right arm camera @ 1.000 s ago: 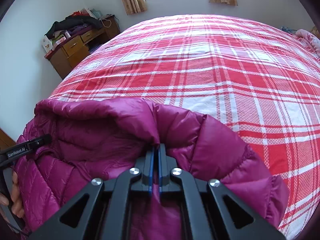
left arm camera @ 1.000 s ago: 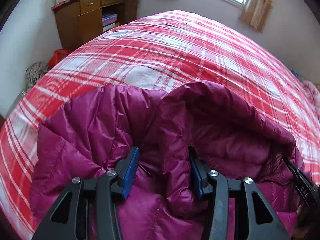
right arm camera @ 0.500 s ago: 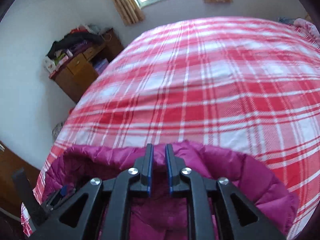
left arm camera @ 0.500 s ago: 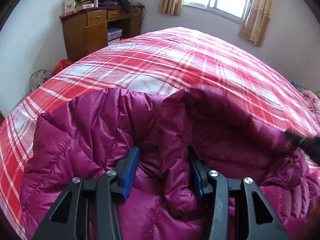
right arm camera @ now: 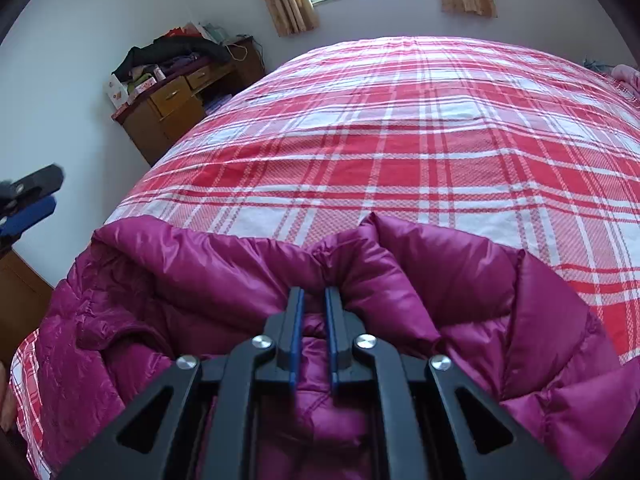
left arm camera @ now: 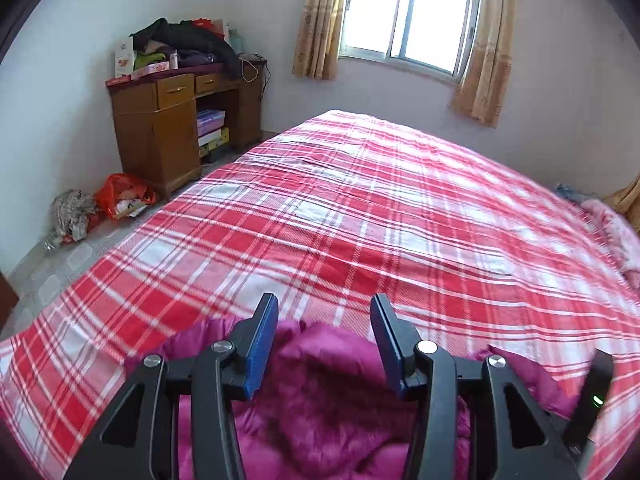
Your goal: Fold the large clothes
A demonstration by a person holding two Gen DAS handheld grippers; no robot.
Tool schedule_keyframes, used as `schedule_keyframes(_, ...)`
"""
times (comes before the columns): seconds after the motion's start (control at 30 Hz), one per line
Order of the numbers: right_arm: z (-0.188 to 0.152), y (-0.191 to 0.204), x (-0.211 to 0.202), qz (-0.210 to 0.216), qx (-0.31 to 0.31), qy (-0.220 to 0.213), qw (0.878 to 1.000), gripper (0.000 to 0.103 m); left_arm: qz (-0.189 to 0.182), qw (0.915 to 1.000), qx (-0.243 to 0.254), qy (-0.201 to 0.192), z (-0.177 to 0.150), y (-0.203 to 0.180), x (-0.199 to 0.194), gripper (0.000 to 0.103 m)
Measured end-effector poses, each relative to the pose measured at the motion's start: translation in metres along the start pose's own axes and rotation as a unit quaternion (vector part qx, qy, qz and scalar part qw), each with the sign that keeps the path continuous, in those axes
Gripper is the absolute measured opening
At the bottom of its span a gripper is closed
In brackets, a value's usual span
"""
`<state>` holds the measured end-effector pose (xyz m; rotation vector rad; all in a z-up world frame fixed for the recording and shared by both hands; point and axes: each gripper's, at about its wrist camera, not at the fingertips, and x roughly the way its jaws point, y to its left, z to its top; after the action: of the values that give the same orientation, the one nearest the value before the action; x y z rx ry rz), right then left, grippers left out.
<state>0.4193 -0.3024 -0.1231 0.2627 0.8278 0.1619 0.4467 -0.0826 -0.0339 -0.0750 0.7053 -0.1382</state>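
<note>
A magenta quilted down jacket [right arm camera: 200, 280] lies bunched at the near edge of the bed; it also shows in the left wrist view [left arm camera: 320, 380]. My right gripper [right arm camera: 314, 294] has its jaws a narrow gap apart at a puffy fold of the jacket's upper edge; fabric bulges around the tips and no fabric shows between the pads. My left gripper [left arm camera: 324, 312] is open and empty, raised above the jacket; it also shows in the right wrist view [right arm camera: 28, 200] at the left edge.
The bed [left arm camera: 400, 220] has a red and white plaid cover. A wooden desk [left arm camera: 168, 132] piled with clothes stands at the far left wall. A red bag [left arm camera: 124, 196] and rags lie on the floor. A window [left arm camera: 404, 16] with curtains is behind.
My left gripper has let go of the jacket and lifted away, open. My right gripper's jaws have parted a little while staying at the jacket's upper edge.
</note>
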Motion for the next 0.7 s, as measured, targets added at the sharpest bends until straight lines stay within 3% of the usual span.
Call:
schedule_keyframes(0.07,-0.002,0.002,-0.001,-0.006,-0.005,-0.001,1.000,0.011,0.033,0.9985,0.016,0.040,-0.010,-0.001,0.025,0.049)
schedule_keyframes(0.2,-0.003,0.002,-0.002,-0.005,-0.005,-0.003,1.000,0.011,0.037,0.9949,0.004,0.094,-0.059,0.022,0.051,0.050)
schedule_keyframes(0.27,-0.003,0.001,-0.002,-0.002,-0.003,-0.004,1.000,0.011,0.014,0.9969,-0.012,0.077,-0.074,0.030,0.052,0.051)
schedule_keyframes(0.43,-0.001,-0.002,-0.008,0.004,0.009,-0.008,1.000,0.011,0.029,0.9970,-0.004,0.071,-0.075,0.025,0.055,0.052)
schedule_keyframes(0.57,-0.002,-0.020,-0.028,0.006,0.065,-0.017,0.998,0.011,0.020,0.9972,-0.012,0.071,-0.075,0.029,0.055,0.052)
schedule_keyframes(0.7,-0.011,-0.030,-0.018,0.012,0.067,-0.008,0.998,0.008,0.021,0.9973,-0.011,0.070,-0.074,0.026,0.055,0.052)
